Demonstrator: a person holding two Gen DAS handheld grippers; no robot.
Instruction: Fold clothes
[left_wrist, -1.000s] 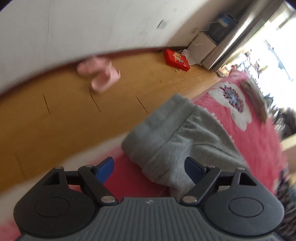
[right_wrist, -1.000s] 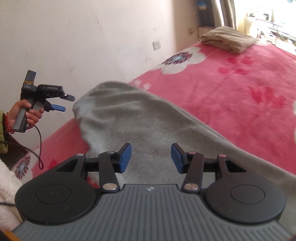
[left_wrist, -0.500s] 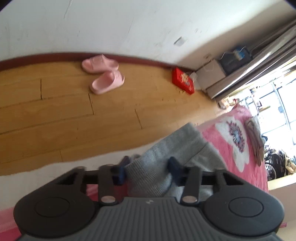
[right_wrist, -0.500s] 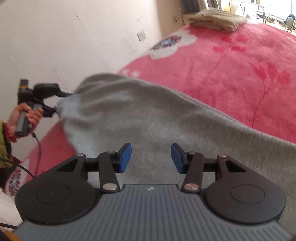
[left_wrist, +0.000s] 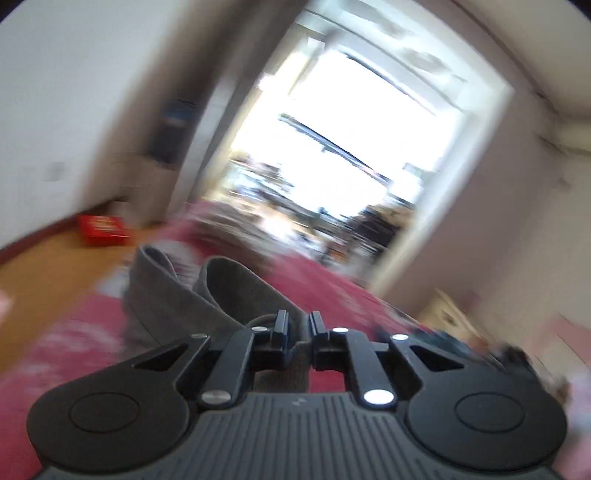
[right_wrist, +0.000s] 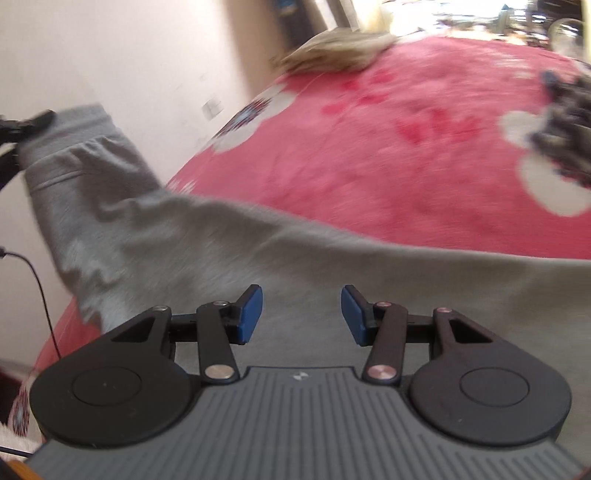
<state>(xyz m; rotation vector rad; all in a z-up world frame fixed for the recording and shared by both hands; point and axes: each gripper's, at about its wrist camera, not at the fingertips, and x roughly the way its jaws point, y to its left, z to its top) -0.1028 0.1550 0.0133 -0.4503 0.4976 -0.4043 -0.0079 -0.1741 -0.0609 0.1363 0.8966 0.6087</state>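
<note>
A grey garment (right_wrist: 207, 243) lies across the pink flowered blanket (right_wrist: 388, 140) on the bed. In the left wrist view my left gripper (left_wrist: 298, 325) is shut on the cuffed end of the grey garment (left_wrist: 207, 291), which runs forward from the jaws; that view is blurred. In the right wrist view the left gripper (right_wrist: 22, 129) shows dark at the left edge, holding that cuff lifted off the bed. My right gripper (right_wrist: 302, 314) stands open just above the middle of the garment, nothing between its blue pads (right_wrist: 251, 314).
A folded beige cloth (right_wrist: 340, 51) lies at the far end of the bed. A dark patterned item (right_wrist: 565, 122) sits at the right edge. A red box (left_wrist: 101, 230) is on the wooden floor by the wall. A cable (right_wrist: 40, 291) hangs at left.
My left gripper closed on the garment's cuff and swung up, lifting it off the bed; its view now faces the bright window. The right gripper stayed open over the garment.
</note>
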